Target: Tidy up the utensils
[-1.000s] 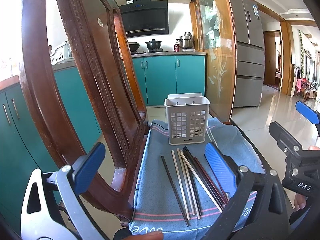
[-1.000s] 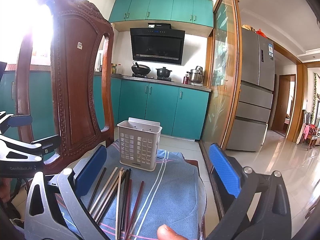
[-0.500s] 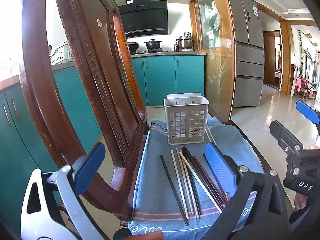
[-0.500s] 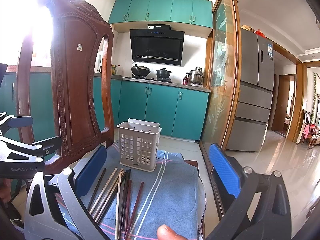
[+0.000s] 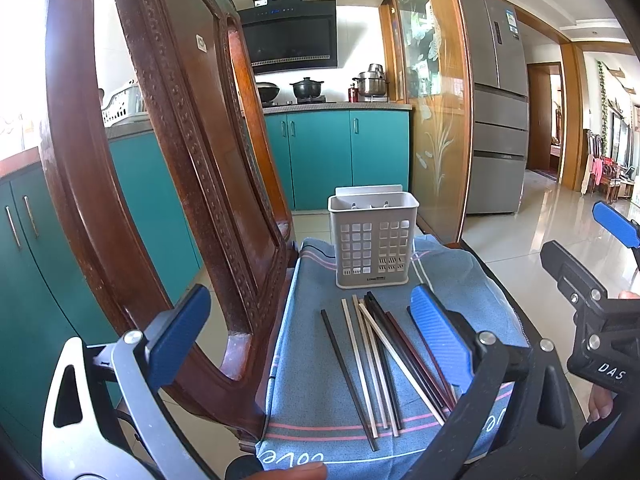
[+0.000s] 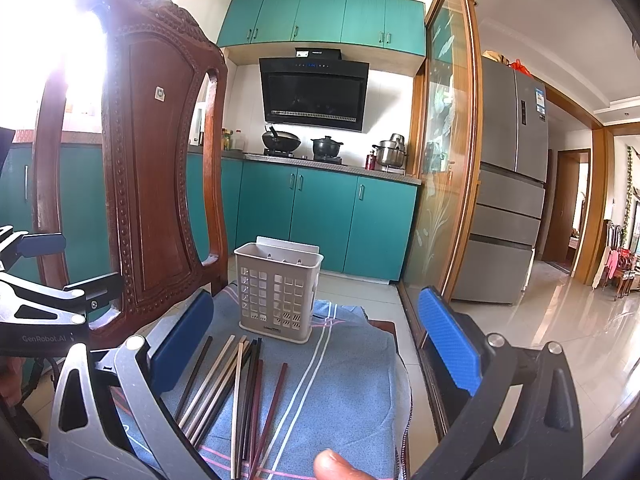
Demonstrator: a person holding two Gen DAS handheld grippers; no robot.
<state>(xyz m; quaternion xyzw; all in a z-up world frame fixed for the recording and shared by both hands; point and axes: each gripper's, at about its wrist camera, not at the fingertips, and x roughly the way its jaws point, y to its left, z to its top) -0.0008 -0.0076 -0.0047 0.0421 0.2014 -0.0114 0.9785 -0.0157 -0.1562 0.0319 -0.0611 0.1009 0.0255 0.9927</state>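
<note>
- While both grippers hang above the near edge of the cloth [image 5: 312,280], nothing has been picked up, so the task looks to be at its very start, at the approach to a first grasp.
- Left gripper [image 5: 308,336]: jaws spread wide and empty, its blue pads flanking the chopsticks [image 5: 380,364] in its own view.
- Right gripper [image 6: 316,344]: also wide open, holding nothing, set just right of the left one.
- Chopsticks lie loose on the cloth in a fanned, partly crossed bunch: pale, black and dark red sticks, their far tips near the basket [image 5: 374,240] without clearly touching it.
- Basket stands upright at the far end of the cloth, beside the chair back [image 5: 172,160]; it appears empty, though its floor is hidden.
- Next move, as I judge it: lower one gripper over a single stick or a matched pair, close on it near mid-length, lift, tip it upright and drop it into the basket.
- Overlapping sticks may drag along or roll, so an outer stick seems the easiest first pick.
</note>
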